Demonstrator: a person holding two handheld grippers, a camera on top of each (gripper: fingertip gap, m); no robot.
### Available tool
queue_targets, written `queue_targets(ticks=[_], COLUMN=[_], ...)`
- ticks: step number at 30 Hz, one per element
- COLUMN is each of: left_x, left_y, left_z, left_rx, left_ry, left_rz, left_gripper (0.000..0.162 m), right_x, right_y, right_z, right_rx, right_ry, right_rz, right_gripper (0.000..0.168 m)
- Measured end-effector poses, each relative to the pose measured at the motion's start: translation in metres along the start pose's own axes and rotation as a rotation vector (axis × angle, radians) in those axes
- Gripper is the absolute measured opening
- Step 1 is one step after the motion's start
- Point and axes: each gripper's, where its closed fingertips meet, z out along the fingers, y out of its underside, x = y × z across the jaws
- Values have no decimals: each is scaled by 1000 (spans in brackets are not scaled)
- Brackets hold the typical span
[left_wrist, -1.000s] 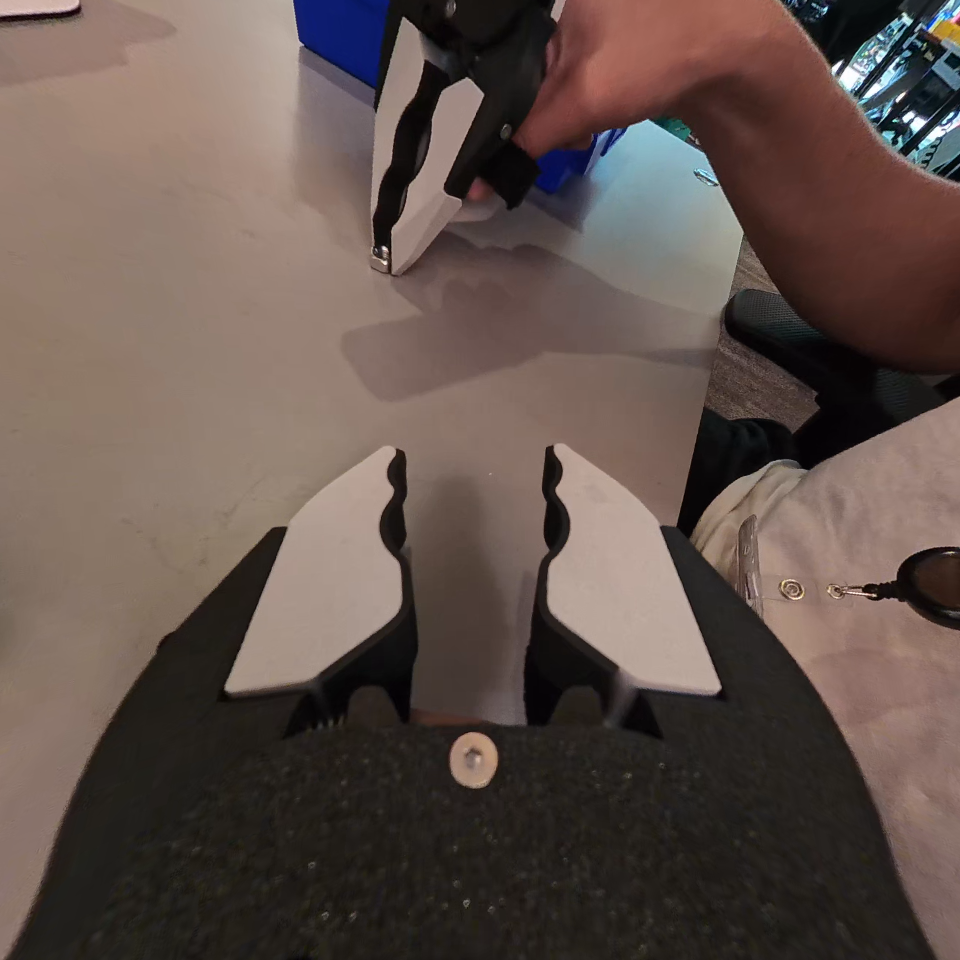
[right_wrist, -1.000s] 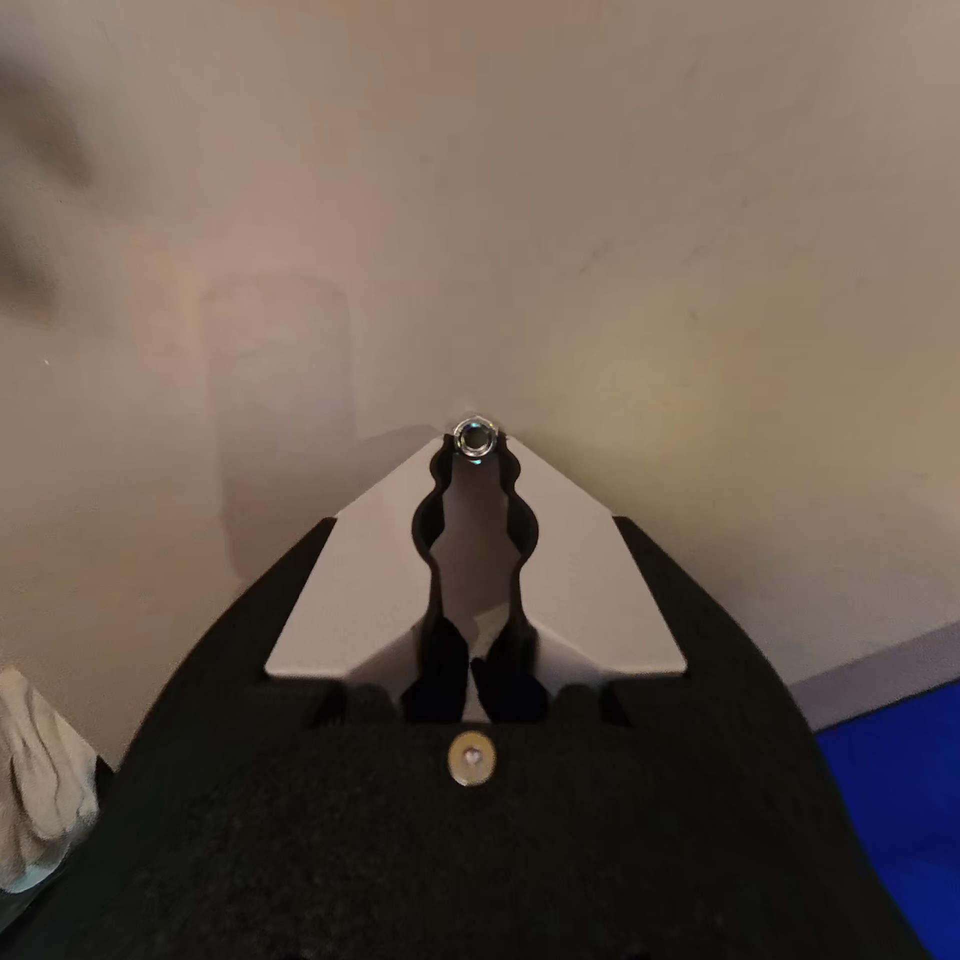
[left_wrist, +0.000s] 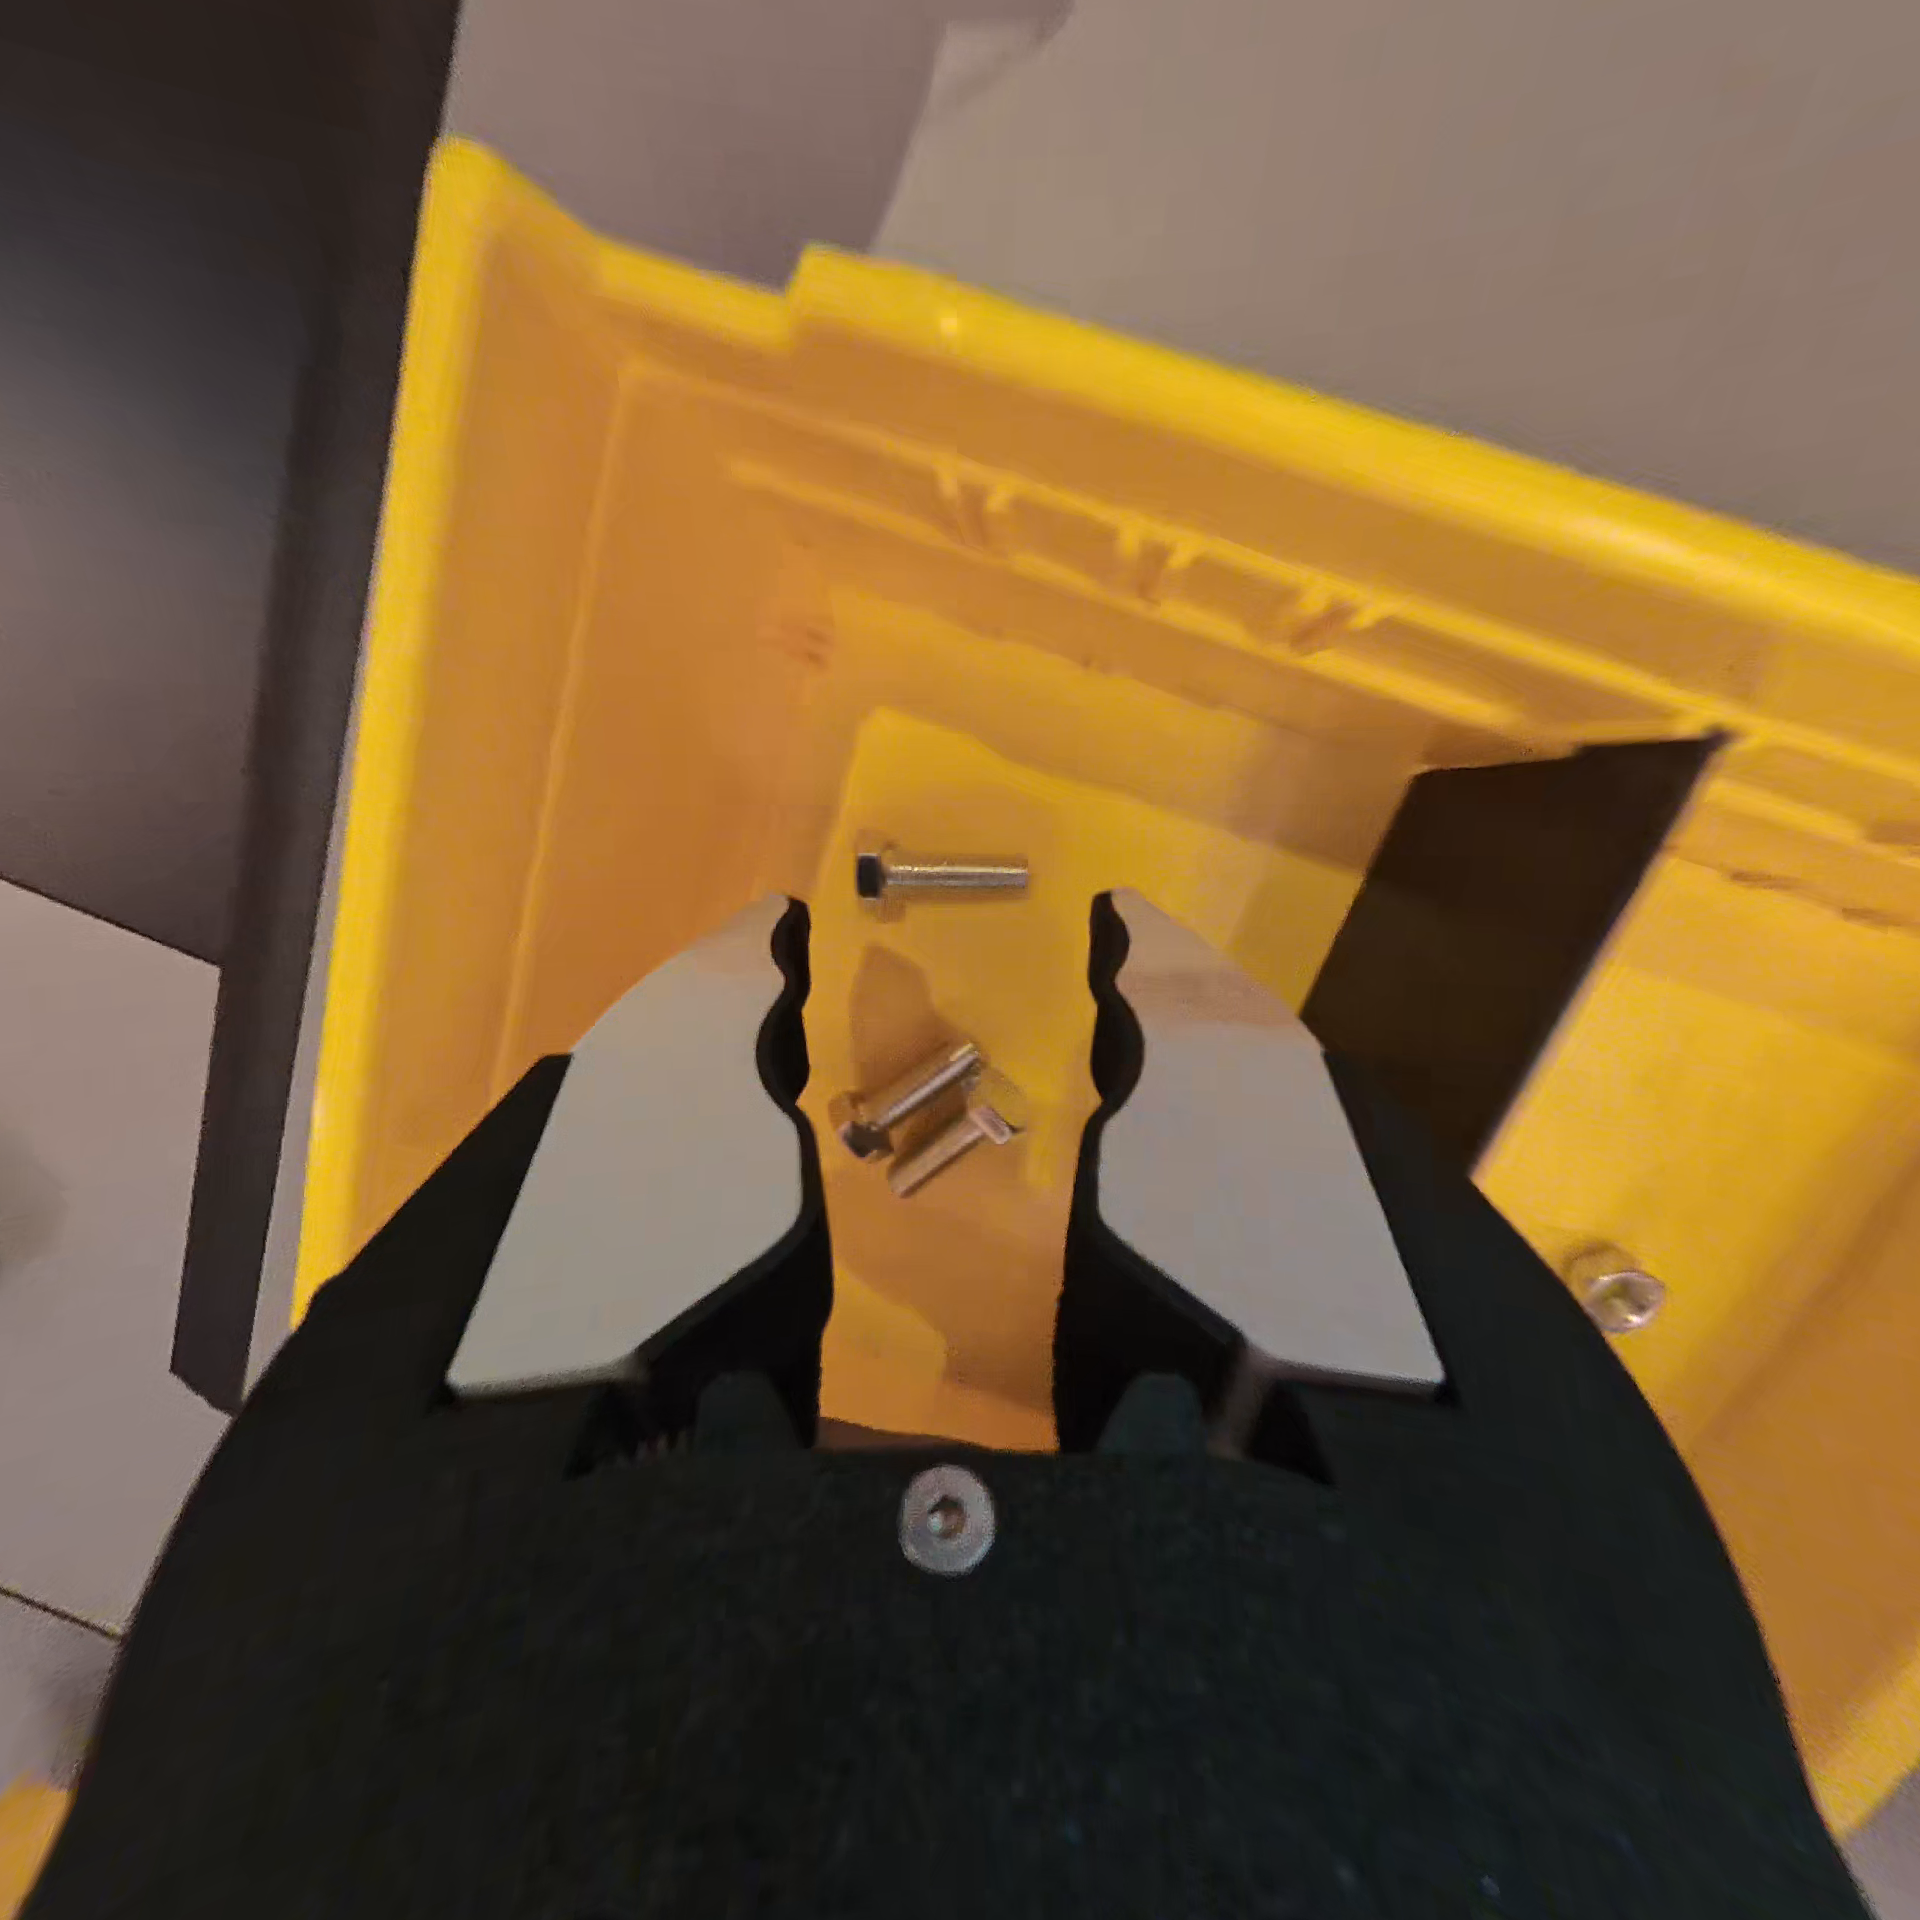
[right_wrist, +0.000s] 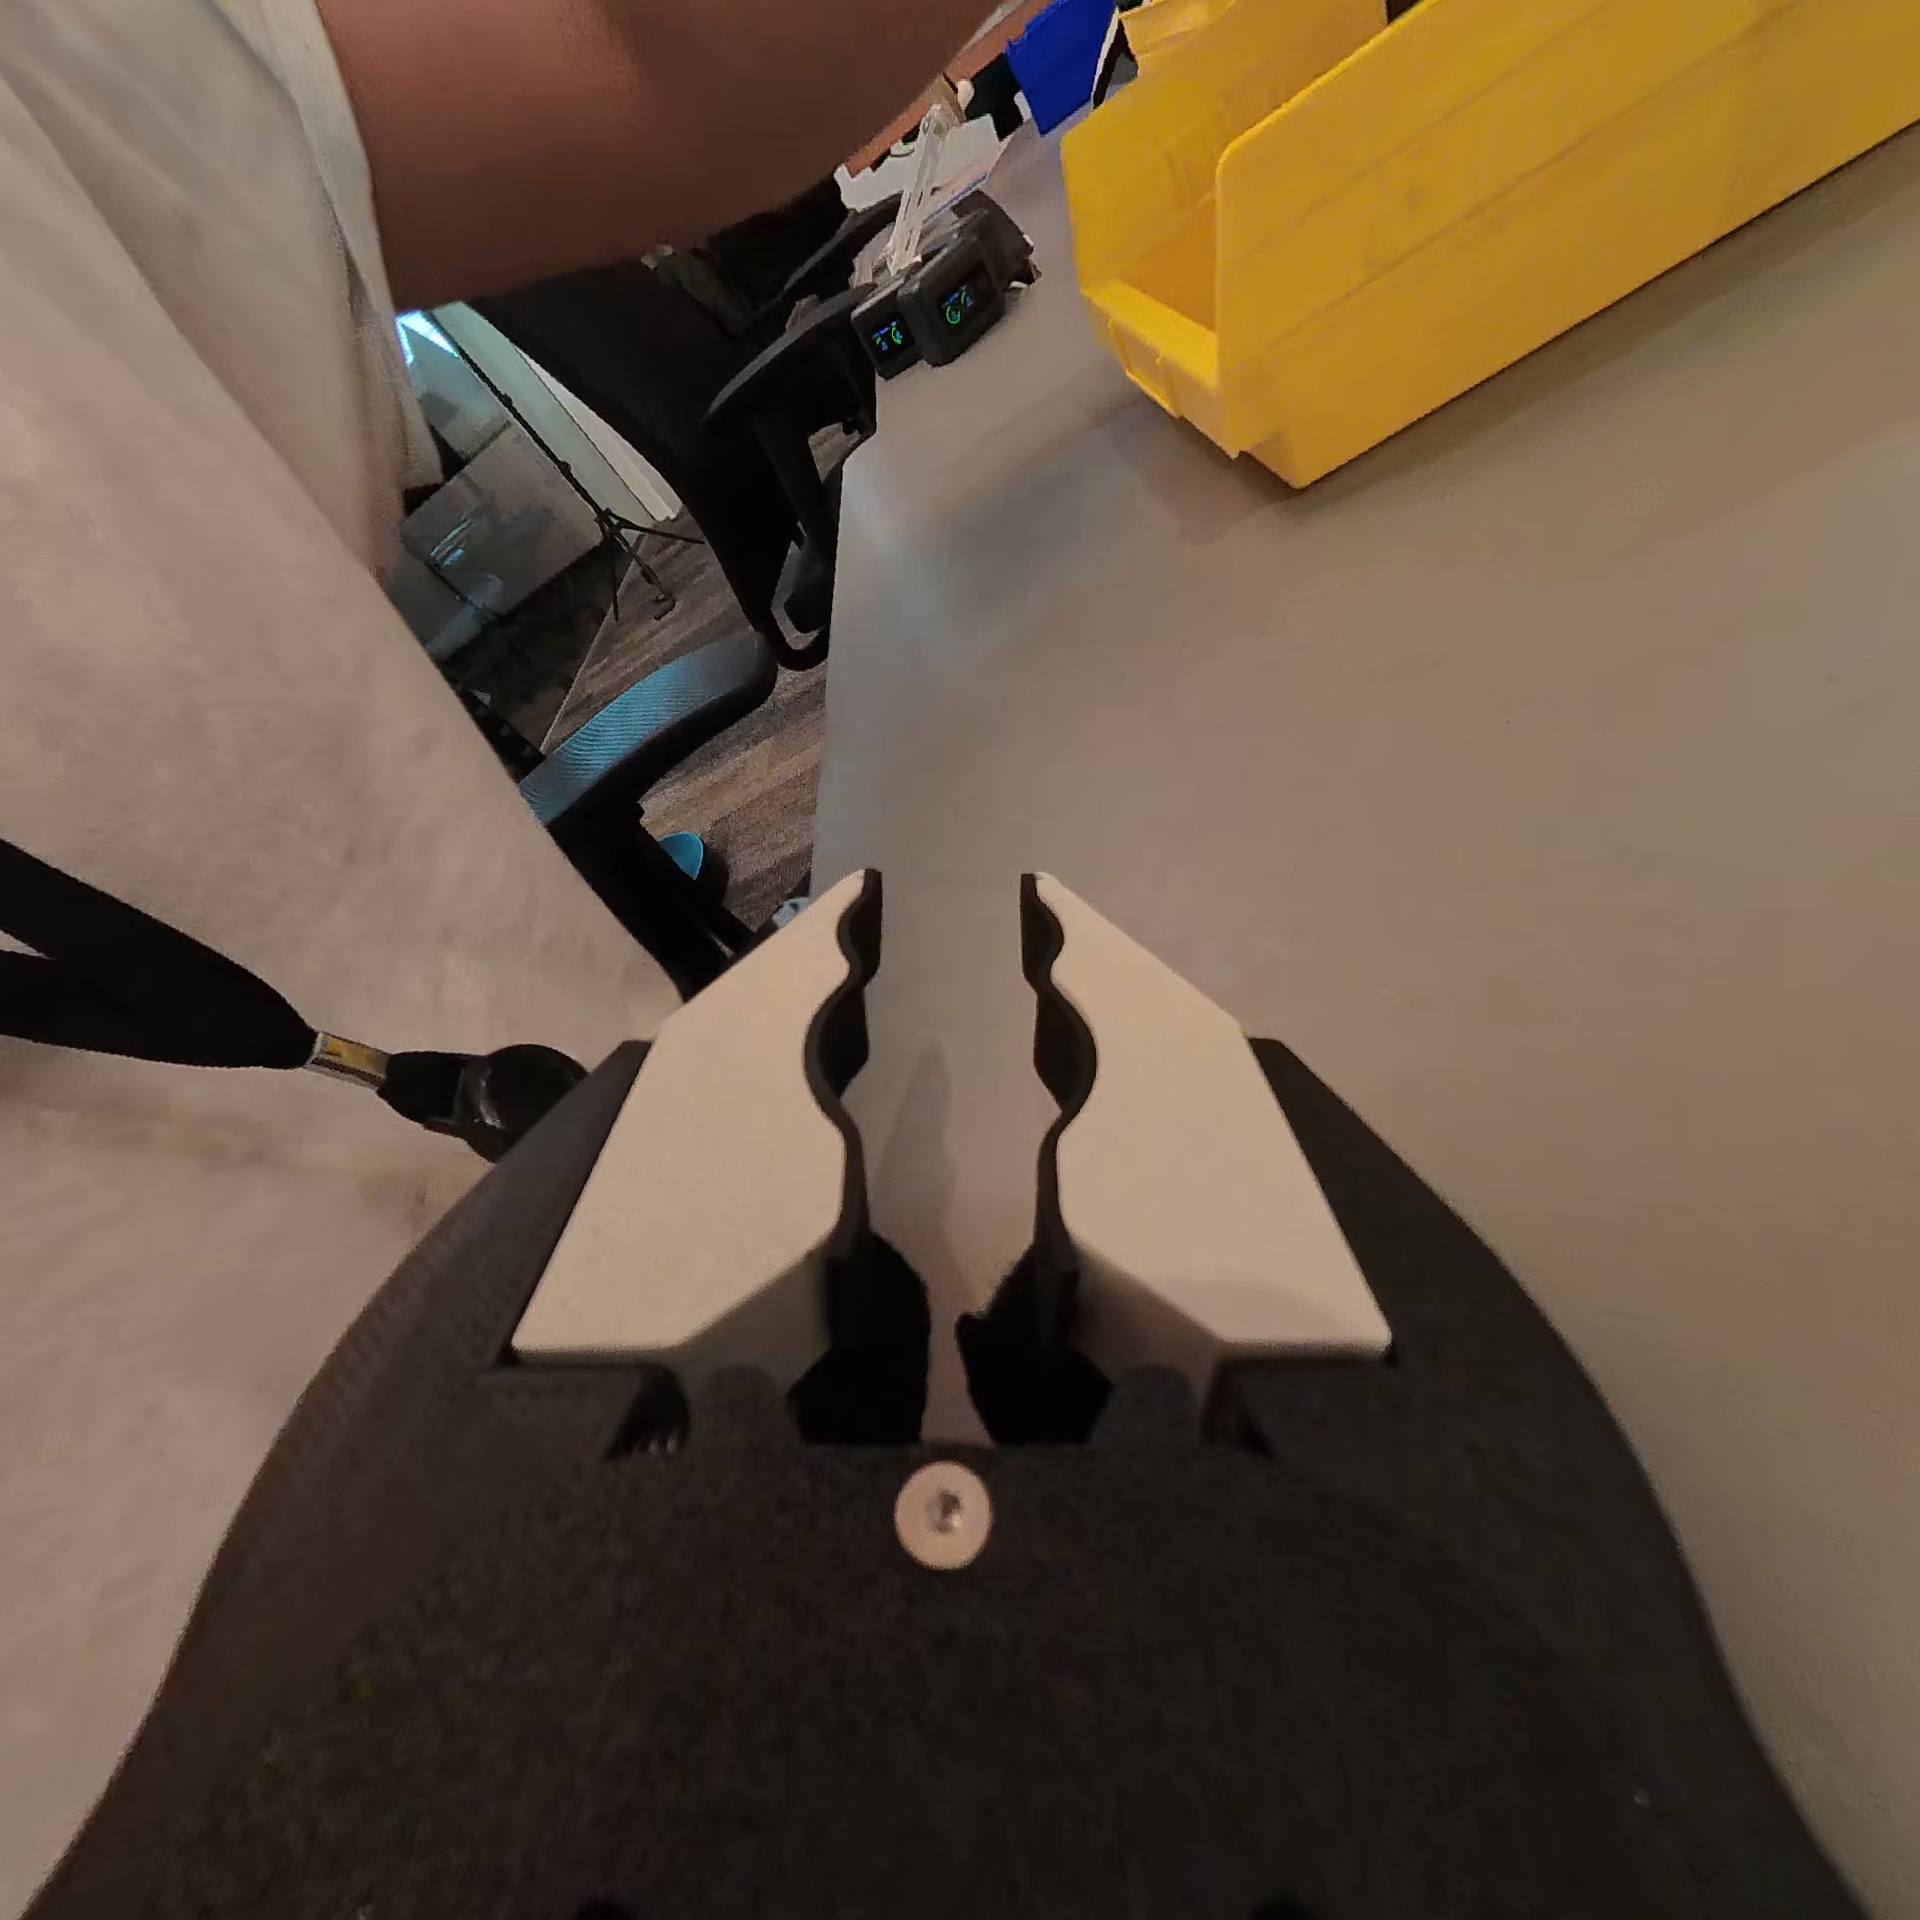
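a second ago my left gripper (left_wrist: 940, 914) faced bare table with the right gripper pinching a nut at its tips; now the left one hangs over a yellow bin (left_wrist: 1143, 436), and my right gripper (right_wrist: 951, 894) has let the nut go and looks along the table (right_wrist: 1351, 831) with its jaws apart and empty. the left jaws are also spread, holding nothing. inside the bin, a bolt (left_wrist: 940, 881) lies just beyond the left tips, long axis crosswise to the fingers, head toward the bin's left wall. two more bolts (left_wrist: 920, 1117) lie crossed between the fingers, slanting up to the right. a nut (left_wrist: 1616, 1288) sits past a black divider (left_wrist: 1507, 935), right of the bolts.
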Motion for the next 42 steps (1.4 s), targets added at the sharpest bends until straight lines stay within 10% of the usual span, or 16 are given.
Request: queue_targets(ticks=[14,20,28,36,42], left_x=[1,-1,158,302,332], left_y=[6,-29,-122,-156,-163], left_z=[32,-42,-190,-161,-145], left_rx=[-49,235,861,945,940], left_ry=[-14,-237,-642,-816,-766], left_rz=[105,45,126,265,266], left_gripper=[39,39,39,39,39], right_x=[-1,13,29,-23,-42], right_y=[-12,-34,-119,-145,-115], right_z=[0,-11,-19,-3,8], right_rx=[54,122,437,465,336], right_ry=[-71,15,-42,-405,-339], right_rz=[58,27,210,323,193], right_gripper=[26,25,25,26,8])
